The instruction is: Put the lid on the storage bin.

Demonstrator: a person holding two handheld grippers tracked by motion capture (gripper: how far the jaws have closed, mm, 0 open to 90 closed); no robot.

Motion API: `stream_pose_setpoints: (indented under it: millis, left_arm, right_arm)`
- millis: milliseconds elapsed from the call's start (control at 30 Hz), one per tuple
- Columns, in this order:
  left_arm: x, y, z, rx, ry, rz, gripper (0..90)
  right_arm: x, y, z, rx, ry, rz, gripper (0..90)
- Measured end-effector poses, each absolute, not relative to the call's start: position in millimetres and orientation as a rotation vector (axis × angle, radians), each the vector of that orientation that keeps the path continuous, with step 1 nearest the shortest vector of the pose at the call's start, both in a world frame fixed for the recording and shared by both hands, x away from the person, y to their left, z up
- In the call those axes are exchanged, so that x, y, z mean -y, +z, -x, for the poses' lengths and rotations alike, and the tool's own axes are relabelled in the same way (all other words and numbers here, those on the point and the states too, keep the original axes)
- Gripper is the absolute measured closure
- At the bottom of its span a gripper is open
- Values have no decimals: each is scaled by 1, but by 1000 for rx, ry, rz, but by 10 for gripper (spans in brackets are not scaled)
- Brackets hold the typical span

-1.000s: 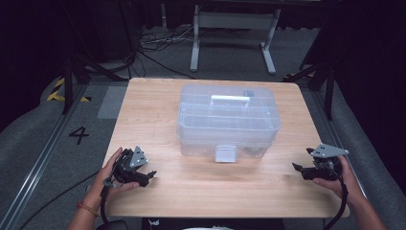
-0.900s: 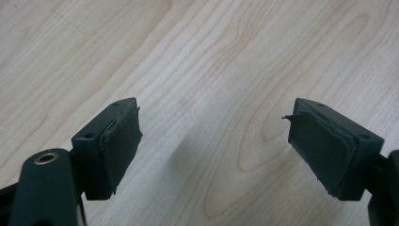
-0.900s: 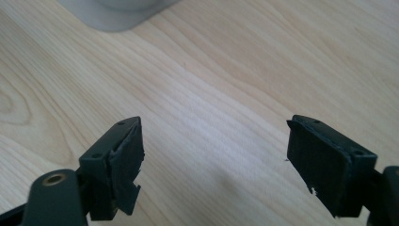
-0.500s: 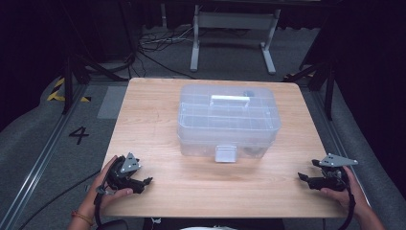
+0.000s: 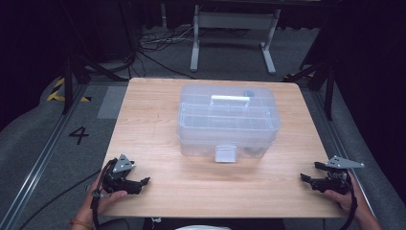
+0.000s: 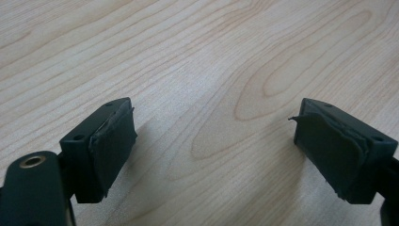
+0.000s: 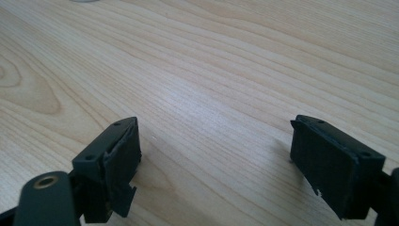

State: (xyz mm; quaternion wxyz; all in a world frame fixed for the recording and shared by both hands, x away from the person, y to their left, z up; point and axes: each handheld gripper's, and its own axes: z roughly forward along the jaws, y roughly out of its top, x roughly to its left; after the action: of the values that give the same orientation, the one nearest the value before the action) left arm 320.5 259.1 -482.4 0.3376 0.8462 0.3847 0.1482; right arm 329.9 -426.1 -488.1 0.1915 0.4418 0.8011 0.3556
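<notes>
One number can be read

A black number 4 [image 5: 79, 135] is painted on the grey floor [image 5: 43, 158], just left of the wooden table [image 5: 143, 120]. Yellow and black stripes [image 5: 57, 91] are seen on the floor farther back. No words are seen on the clear box [image 5: 229, 120].

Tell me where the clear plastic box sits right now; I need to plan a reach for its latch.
In the high view the clear plastic box sits mid-table toward the far edge, its latch facing the person, between and beyond the left gripper and right gripper.
</notes>
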Motion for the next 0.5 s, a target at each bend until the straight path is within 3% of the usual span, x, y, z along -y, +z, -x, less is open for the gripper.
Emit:
stream_pose_setpoints:
  millis: [500]
  left_arm:
    - [-256, -483, -321, -1072, 414, -2175, 134]
  right_arm:
    - [424, -488, -331, -2235, 987, -1260, 155]
